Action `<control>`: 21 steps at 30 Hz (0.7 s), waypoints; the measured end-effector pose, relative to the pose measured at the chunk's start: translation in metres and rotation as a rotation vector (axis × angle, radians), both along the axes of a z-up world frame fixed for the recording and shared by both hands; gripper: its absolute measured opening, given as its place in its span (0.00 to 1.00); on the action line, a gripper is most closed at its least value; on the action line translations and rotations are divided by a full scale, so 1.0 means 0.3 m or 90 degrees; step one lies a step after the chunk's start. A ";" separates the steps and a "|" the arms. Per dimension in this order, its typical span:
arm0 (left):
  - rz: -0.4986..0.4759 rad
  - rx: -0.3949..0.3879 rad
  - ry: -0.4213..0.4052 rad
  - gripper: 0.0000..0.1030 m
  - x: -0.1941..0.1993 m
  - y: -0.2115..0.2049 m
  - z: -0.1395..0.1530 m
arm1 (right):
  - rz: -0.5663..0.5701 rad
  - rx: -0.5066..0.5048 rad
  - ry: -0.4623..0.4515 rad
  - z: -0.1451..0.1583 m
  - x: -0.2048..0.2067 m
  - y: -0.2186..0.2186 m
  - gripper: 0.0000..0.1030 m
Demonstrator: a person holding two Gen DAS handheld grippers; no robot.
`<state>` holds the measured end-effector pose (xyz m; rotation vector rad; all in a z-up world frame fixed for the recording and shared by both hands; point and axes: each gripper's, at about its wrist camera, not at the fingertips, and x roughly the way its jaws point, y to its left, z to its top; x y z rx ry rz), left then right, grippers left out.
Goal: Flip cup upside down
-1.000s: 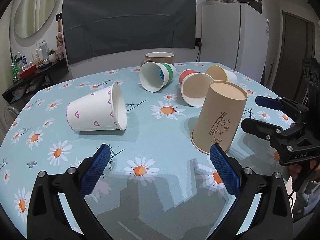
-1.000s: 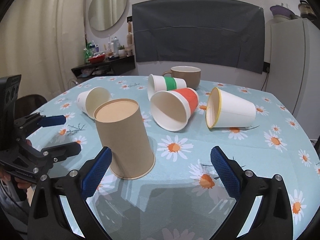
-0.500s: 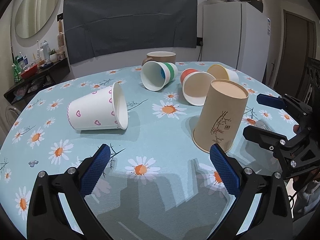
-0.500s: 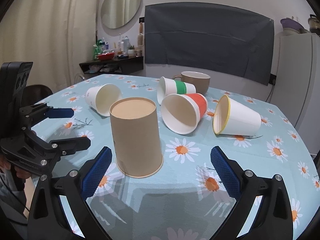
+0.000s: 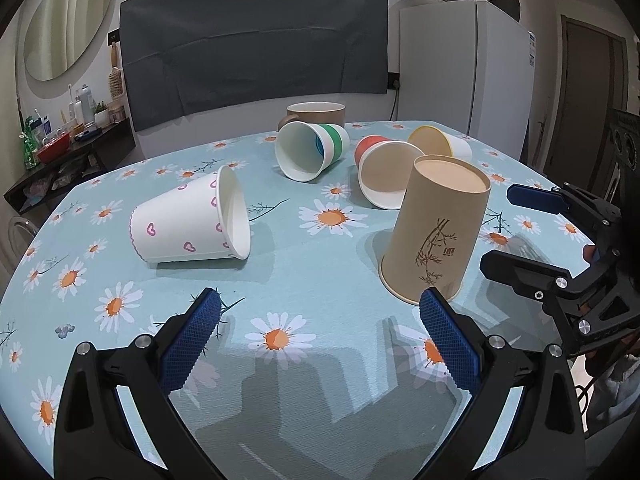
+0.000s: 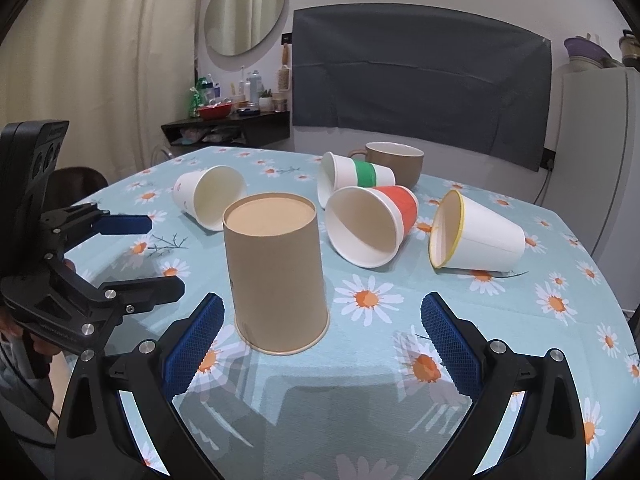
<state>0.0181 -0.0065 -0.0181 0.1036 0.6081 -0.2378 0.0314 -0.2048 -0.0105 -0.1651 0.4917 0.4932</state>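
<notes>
Fridge (image 5: 464,68), oval mirror (image 6: 245,12), cluttered shelf (image 6: 228,124).

Even indoor light is falling from overhead, casting soft shadows on the table (image 5: 320,288) beneath the fingers (image 5: 188,340). Fisheye distortion is bending and darkening the edges.

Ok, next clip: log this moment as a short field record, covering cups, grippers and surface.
upside-down cup: brown paper cup, mouth on the table
cups on their sides: heart-print cup, green-band cup, red-band cup, yellow-rim cup
upright: brown mug
left gripper: open, holding nothing
right gripper: open, holding nothing
surface: daisy tablecloth
</notes>
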 end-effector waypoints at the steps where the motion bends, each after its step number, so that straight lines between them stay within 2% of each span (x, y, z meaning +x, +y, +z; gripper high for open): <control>1: -0.001 0.001 -0.001 0.94 0.000 0.000 0.000 | 0.000 -0.001 -0.001 0.000 -0.001 0.000 0.92; 21: 0.004 -0.014 0.004 0.94 0.003 0.011 -0.002 | -0.010 -0.002 -0.011 0.003 -0.011 -0.001 0.92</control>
